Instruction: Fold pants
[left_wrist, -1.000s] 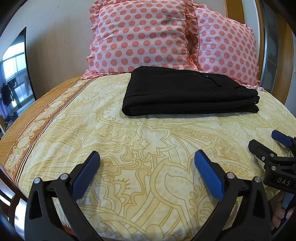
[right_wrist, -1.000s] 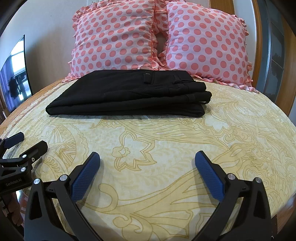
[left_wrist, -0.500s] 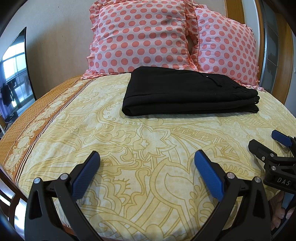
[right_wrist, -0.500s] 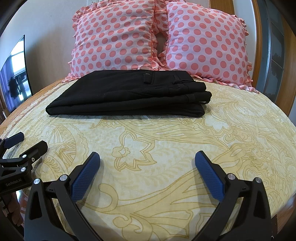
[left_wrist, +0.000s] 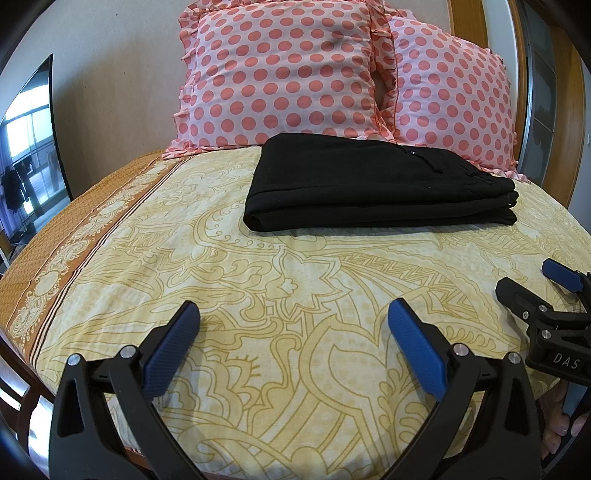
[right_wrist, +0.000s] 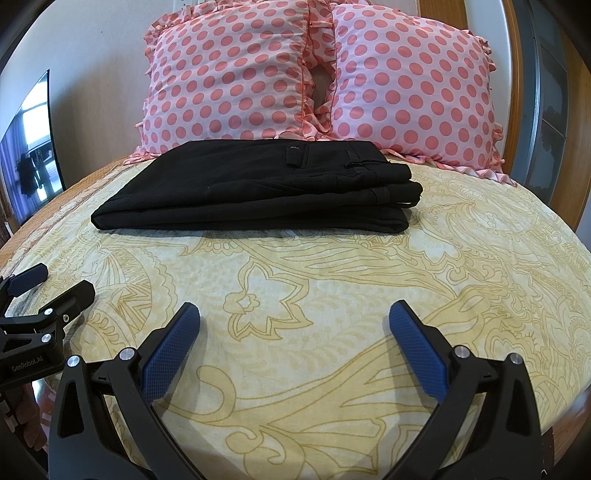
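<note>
The black pants (left_wrist: 373, 181) lie folded into a flat stack of several layers on the yellow patterned bedspread (left_wrist: 295, 280); in the left wrist view they sit toward 1 o'clock of the frame centre, and in the right wrist view (right_wrist: 258, 188) toward 12 o'clock, with the waistband and a belt loop on the top layer at the stack's right end. Neither gripper touches them; both are well apart from the stack, low over the near part of the bed.

The left gripper (left_wrist: 291, 347) has its jaws spread wide with nothing between them; its blue pads (left_wrist: 170, 350) frame only bare bedspread. The right gripper (right_wrist: 293, 347) stands the same way, jaws wide apart and empty; its blue pads (right_wrist: 417, 350) hang over the printed cloth. Each gripper shows in the other's view: the right one at 3 o'clock of the left wrist view (left_wrist: 532, 284), the left one at 9 o'clock of the right wrist view (right_wrist: 55, 284), both with fingers parted.

Behind the pants, at 12 o'clock, two pink polka-dot pillows lean side by side against the wall; the left pillow (right_wrist: 229, 77) and the right pillow (right_wrist: 410, 85) touch along their frilled edges, and the pants' far edge lies just beside their lower frills. A dark screen (left_wrist: 29, 147) with window reflections stands at 9 o'clock; an orange border (left_wrist: 74, 240) runs along the bedspread's left side.
</note>
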